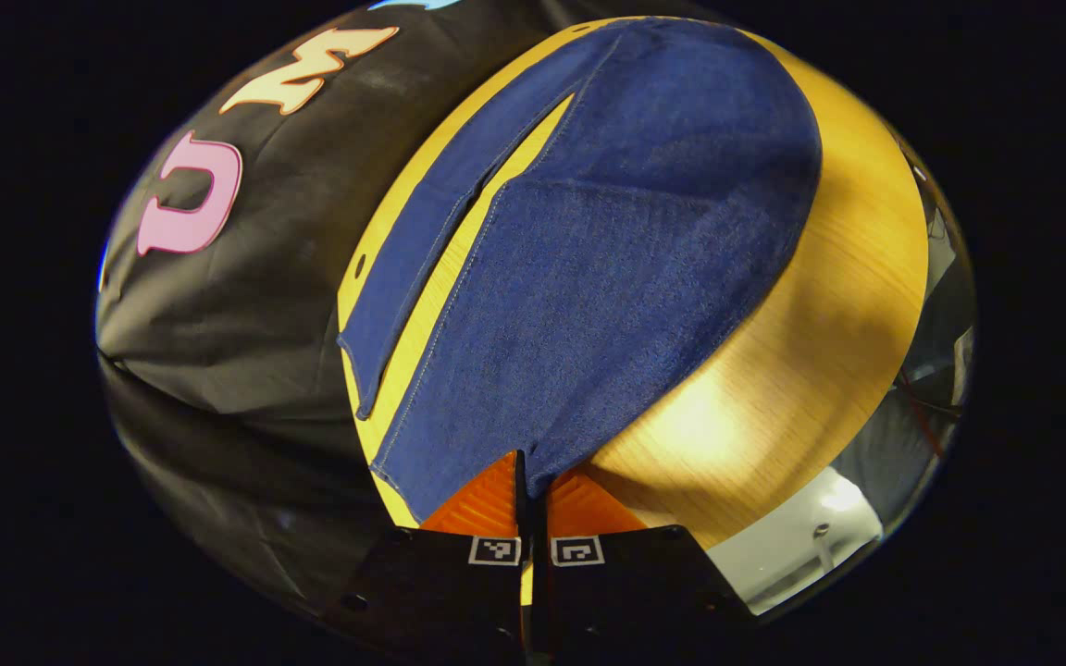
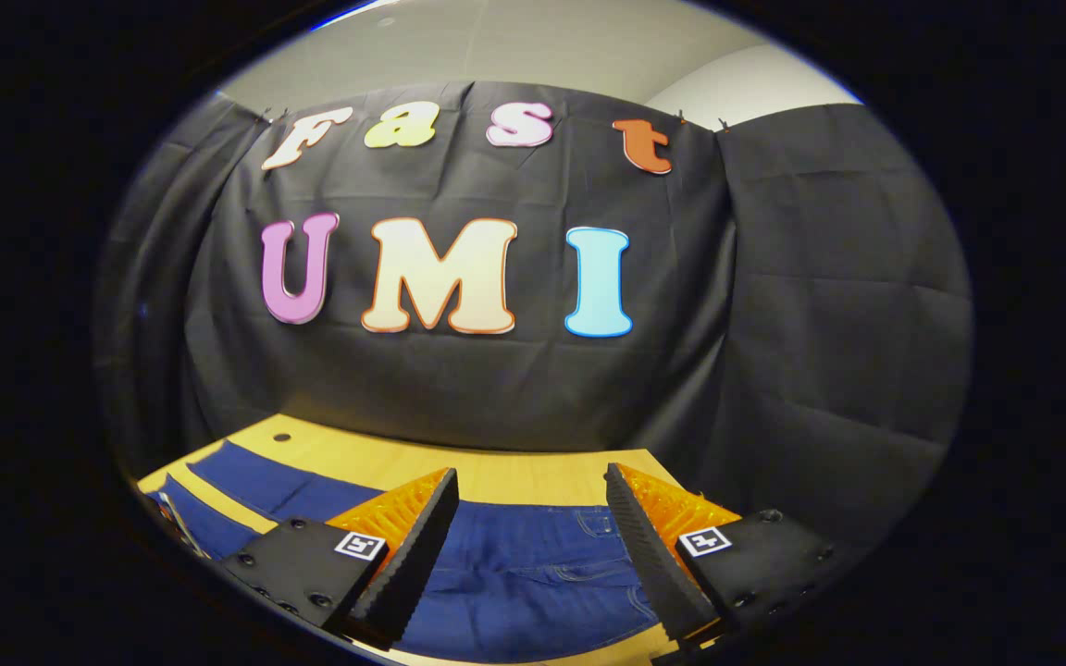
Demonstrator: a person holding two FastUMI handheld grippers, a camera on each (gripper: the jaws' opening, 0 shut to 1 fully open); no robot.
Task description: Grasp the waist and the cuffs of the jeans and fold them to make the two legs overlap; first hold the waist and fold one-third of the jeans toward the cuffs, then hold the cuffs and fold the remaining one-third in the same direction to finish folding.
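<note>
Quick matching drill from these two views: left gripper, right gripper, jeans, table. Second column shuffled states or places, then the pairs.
Things:
1. left gripper
2. right gripper
3. jeans
4. table

States or places:
A. lying spread out flat, legs apart
B. open, hanging above the waist end of the denim
C. wooden top, bare along the edge beside the cloth
D. shut on the hem of one leg

Pairs: 1-D, 2-B, 3-A, 4-C
</note>
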